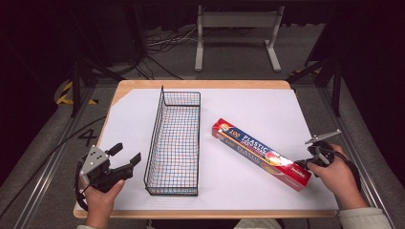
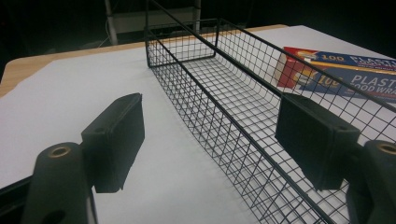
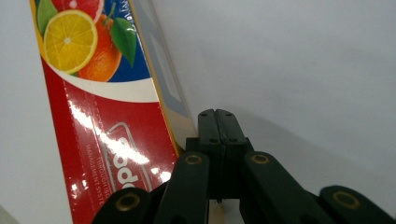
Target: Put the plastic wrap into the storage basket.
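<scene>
A long red and blue box of plastic food wrap (image 1: 260,153) lies slantwise on the white table cover, right of a black wire basket (image 1: 174,138). My right gripper (image 1: 302,163) is shut with nothing in it, its tips against the box's near right end. In the right gripper view the closed jaws (image 3: 217,122) press together beside the box's long edge (image 3: 100,107). My left gripper (image 1: 125,155) stands open at the near left, just left of the basket. In the left gripper view its pads (image 2: 116,140) straddle the basket's near wall (image 2: 233,140), apart from it.
The white sheet (image 1: 248,107) covers most of a wooden table (image 1: 200,85). A metal stand and cables sit on the floor beyond the far edge. The basket holds nothing.
</scene>
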`<state>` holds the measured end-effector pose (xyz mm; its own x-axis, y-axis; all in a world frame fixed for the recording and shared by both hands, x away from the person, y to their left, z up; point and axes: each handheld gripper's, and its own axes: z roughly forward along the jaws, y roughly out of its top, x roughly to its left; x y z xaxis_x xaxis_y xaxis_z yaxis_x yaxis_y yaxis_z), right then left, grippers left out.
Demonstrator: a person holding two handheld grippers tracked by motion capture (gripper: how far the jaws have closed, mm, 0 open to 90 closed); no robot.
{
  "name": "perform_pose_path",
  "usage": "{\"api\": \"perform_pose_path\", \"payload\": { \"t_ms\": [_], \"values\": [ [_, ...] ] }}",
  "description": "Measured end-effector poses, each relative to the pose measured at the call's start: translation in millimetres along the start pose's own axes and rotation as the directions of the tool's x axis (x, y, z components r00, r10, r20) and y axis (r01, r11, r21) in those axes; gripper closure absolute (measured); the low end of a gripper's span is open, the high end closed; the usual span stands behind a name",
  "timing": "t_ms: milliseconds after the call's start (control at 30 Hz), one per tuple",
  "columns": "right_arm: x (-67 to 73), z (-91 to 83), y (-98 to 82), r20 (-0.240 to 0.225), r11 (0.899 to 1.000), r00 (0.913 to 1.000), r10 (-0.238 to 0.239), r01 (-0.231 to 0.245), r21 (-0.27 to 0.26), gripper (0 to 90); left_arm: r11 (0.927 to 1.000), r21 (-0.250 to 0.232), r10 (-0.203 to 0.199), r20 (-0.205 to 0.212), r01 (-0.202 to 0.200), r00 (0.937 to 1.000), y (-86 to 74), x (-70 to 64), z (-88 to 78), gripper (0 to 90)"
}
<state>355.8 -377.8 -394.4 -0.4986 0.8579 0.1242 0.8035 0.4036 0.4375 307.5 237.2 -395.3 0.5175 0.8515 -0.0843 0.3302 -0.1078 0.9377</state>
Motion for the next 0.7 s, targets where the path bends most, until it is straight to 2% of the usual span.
{"api": "perform_pose_path", "payload": {
  "t_ms": [200, 400, 533, 700],
  "values": [
    [12.0, 0.4, -2.4, -0.032, 0.999, 0.999, -0.032, 0.033, 0.04, 90.0, 1.0, 0.0, -0.001, 0.001, 0.001, 1.0, 0.2, -0.1, 0.3, 24.3],
    [14.3, 0.6, -0.5, -0.043, 0.997, 0.9977, -0.052, 0.054, 0.047, 90.0, 1.0, 0.0, 0.0, 0.001, 0.0, 1.0, 0.3, -0.1, 0.2, 24.3],
    [16.9, -5.0, 9.0, -0.019, 0.998, 0.9978, -0.064, 0.063, -0.006, 85.4, 1.0, 0.0, 0.0, -0.001, 0.0, 1.0, 0.2, -0.1, 0.1, 24.3],
    [24.5, -12.0, 23.4, -0.003, 0.993, 0.9952, -0.098, 0.097, -0.067, 73.8, 1.0, 0.001, 0.0, -0.001, 0.0, 1.0, 0.1, 0.3, -0.4, 24.3]
  ]
}}
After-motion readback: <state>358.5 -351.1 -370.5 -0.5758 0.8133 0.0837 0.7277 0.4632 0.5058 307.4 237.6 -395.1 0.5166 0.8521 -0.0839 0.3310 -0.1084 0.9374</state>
